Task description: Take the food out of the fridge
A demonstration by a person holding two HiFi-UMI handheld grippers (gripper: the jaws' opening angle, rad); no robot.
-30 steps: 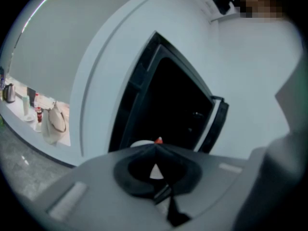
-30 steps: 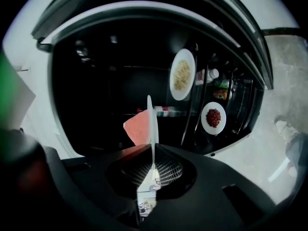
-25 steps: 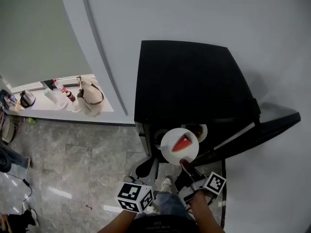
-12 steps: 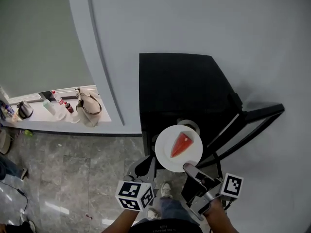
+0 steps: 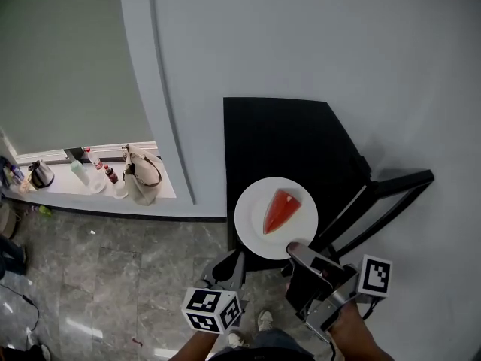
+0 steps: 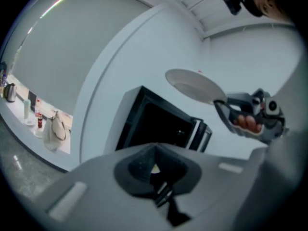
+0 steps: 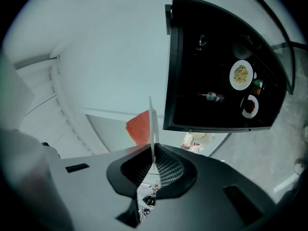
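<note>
A white plate (image 5: 255, 218) carrying a red watermelon slice (image 5: 280, 210) hangs in the air in front of the open black fridge (image 5: 282, 138). My right gripper (image 5: 294, 251) is shut on the plate's near rim. In the right gripper view the plate (image 7: 152, 124) shows edge-on between the pads, with the slice (image 7: 139, 127) to its left. My left gripper (image 5: 229, 266) hangs lower left of the plate, its jaws shut on nothing (image 6: 155, 168). From the left gripper view the plate (image 6: 194, 85) and right gripper (image 6: 219, 106) sit high on the right.
The fridge door (image 5: 391, 190) stands open to the right. Inside remain a plate of noodles (image 7: 241, 74), a plate of dark red food (image 7: 250, 106) and a bottle (image 7: 211, 97). A low ledge at left holds a bag (image 5: 141, 173), bottles and a kettle (image 5: 39, 174). Grey marble floor lies below.
My right gripper has lifted the plate with the slice up and out of the fridge, closer to the head camera. The left gripper has risen slightly.
</note>
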